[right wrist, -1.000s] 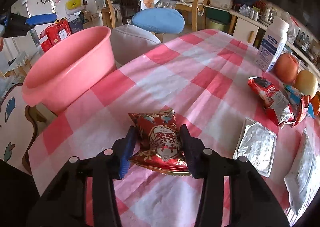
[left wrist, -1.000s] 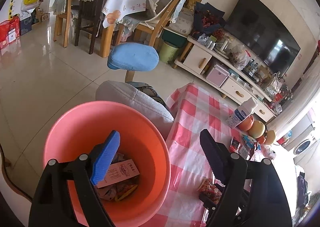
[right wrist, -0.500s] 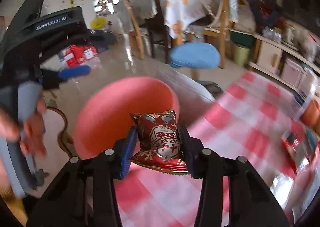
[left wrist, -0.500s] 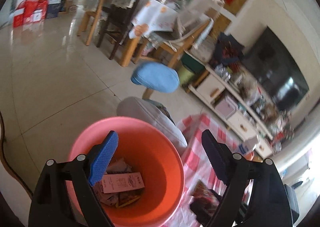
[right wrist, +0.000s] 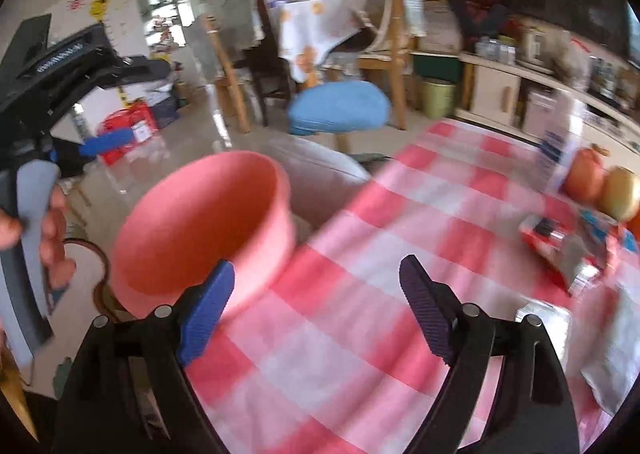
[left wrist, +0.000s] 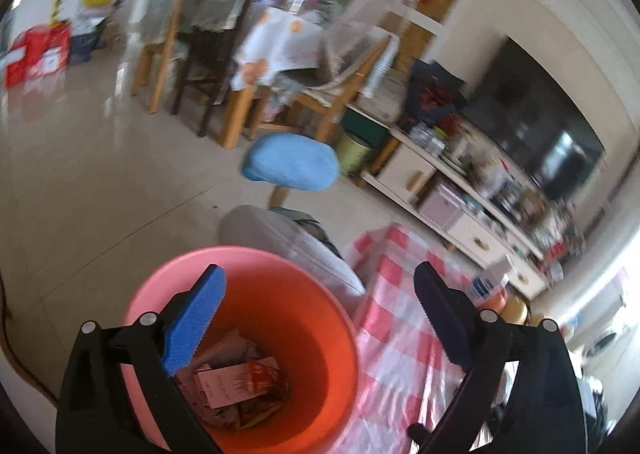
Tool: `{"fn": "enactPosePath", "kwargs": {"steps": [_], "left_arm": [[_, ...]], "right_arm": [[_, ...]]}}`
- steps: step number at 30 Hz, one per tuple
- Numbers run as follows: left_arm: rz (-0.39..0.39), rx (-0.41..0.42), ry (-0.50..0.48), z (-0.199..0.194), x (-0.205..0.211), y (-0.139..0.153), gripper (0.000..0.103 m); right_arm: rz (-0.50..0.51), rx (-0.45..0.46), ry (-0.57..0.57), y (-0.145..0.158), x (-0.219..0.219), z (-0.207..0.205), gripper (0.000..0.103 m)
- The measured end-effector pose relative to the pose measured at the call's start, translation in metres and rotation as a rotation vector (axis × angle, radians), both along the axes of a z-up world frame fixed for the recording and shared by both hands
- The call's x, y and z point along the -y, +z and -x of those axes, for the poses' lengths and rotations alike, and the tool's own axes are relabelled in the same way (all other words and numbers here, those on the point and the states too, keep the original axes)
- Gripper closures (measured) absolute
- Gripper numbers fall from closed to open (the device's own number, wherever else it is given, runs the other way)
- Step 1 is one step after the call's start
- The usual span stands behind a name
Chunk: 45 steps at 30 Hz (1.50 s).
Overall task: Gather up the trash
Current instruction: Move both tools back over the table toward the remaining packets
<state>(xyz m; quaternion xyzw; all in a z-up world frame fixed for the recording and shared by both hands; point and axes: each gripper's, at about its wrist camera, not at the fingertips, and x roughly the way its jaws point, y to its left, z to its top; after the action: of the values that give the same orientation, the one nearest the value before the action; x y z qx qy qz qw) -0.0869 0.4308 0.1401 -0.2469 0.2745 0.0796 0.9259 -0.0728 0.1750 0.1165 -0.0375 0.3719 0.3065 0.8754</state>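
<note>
1. Currently my right gripper (right wrist: 316,310) is opening, jaws wide, nothing between them; it hangs over the checked tablecloth (right wrist: 360,238) just beside the pink basin (right wrist: 200,222).
2. My left gripper (left wrist: 316,314) is also opening and empty, above the basin (left wrist: 248,266), where wrappers and a red snack packet (left wrist: 262,372) lie at the bottom.
3. Risk: trash remaining at the table's far side, the red wrapper (right wrist: 560,242) and a foil pack (badly blurred), sits near the fruit (right wrist: 600,186); a hasty reach could knock it.
4. Risk: catching the basin rim could tip it.
</note>
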Motion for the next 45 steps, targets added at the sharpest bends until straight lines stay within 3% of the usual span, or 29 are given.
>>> {"fn": "enactPosePath", "kwargs": {"steps": [11,21,29,45], "left_arm": [[-0.050,0.016,-0.276,-0.023,0.090,0.014,0.007],[-0.179,-0.080,-0.431,-0.042,0.174,0.014,0.007],[-0.203,-0.102,-0.509,-0.055,0.225,0.012,0.007],[-0.409,-0.258,-0.696,-0.099,0.347,-0.040,0.007]], "right_arm": [[0.083,0.030,-0.094,-0.010,0.089,0.018,0.016],[0.077,0.062,-0.177,0.000,0.149,0.025,0.010],[0.049,0.059,-0.237,0.007,0.196,0.025,0.009],[0.023,-0.031,-0.506,-0.006,0.340,-0.019,0.009]]}}
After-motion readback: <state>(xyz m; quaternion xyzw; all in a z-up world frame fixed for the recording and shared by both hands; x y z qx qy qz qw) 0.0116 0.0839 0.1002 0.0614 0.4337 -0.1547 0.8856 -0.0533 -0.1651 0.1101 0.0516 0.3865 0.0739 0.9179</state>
